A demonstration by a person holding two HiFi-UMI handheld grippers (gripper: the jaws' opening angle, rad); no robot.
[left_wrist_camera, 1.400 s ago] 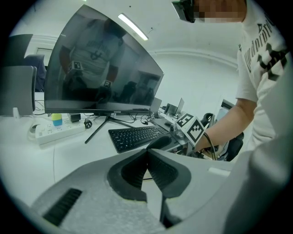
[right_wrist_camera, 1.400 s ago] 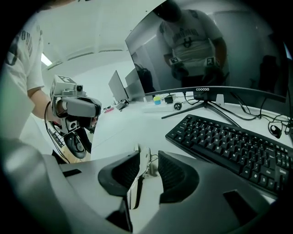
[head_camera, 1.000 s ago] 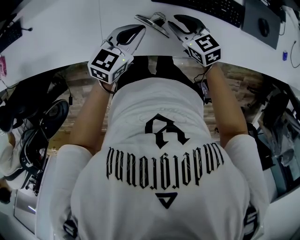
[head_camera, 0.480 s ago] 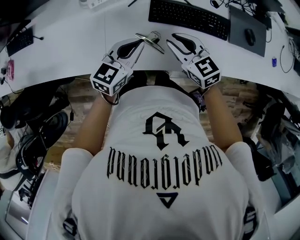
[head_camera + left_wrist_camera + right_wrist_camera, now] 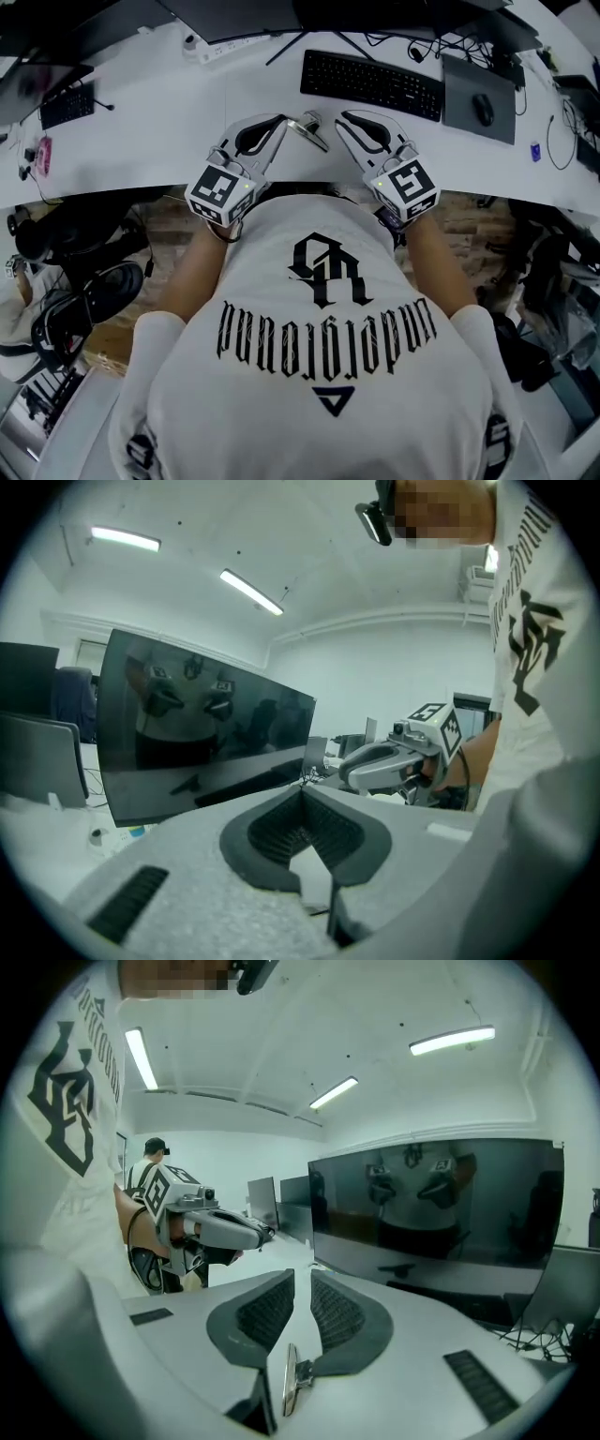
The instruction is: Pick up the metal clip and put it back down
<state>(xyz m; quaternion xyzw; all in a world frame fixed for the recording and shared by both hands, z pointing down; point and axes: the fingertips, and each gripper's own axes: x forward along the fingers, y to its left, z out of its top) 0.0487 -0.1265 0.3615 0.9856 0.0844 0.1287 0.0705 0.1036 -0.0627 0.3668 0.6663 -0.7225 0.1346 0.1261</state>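
1. Clip [image 5: 309, 131] lies on the white desk [image 5: 141, 122] near the front edge, between the tips of the two grippers.
2. Keyboard [image 5: 371, 82] sits behind the clip, well apart from it. Mouse [image 5: 483, 110] is on a dark pad [image 5: 469, 70] to the right of the keyboard.
3. Left gripper [image 5: 283, 122] is clenched. In its own view the jaws meet at the tips with nothing between them.
4. In the head view the clip's near end shows just beside the left tip. Can't tell there whether they touch.
5. Right gripper [image 5: 343, 116] is released, with its jaws a narrow gap apart. They have just been closing and grasp nothing.
6. In the right gripper view the clip shows low down through the jaw gap. It is below the ribbed pads [image 5: 330, 1312], which don't press it.
7. Both grippers are held over the desk's front edge, in front of the person's white shirt [image 5: 319, 375]. They point toward the keyboard and a dark monitor [image 5: 441, 1204].
8. Each gripper shows in the other's view, off to the side and apart.
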